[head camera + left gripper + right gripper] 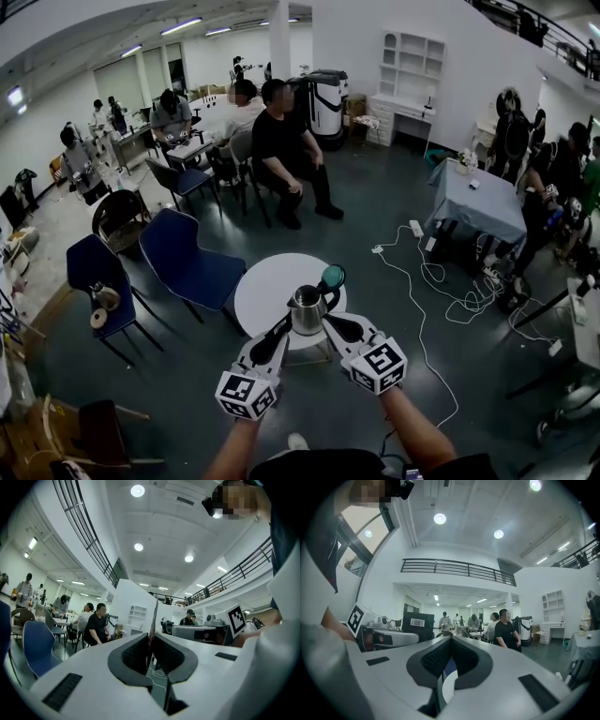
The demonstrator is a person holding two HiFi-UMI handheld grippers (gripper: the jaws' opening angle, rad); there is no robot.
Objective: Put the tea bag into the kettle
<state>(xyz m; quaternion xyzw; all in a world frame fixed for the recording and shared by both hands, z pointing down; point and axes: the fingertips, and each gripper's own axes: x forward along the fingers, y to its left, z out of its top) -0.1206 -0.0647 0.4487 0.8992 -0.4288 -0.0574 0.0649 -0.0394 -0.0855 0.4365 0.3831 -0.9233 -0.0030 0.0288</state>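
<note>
A steel kettle (307, 310) with a dark handle stands at the near edge of a round white table (262, 291). A teal round thing (332, 277) sits just behind it. My left gripper (284, 326) is level, just left of the kettle. In the left gripper view, the left gripper (151, 637) is shut on a thin flat tea bag (153, 619) that stands on edge between the pads. My right gripper (328, 324) is just right of the kettle. In the right gripper view, the right gripper (450, 639) has its tips together and holds nothing.
Two blue chairs (183, 258) (94, 272) stand left of the table. White cables (422, 281) trail over the floor on the right. Beyond them is a grey-cloth table (478, 202). Seated people (286, 150) are farther back.
</note>
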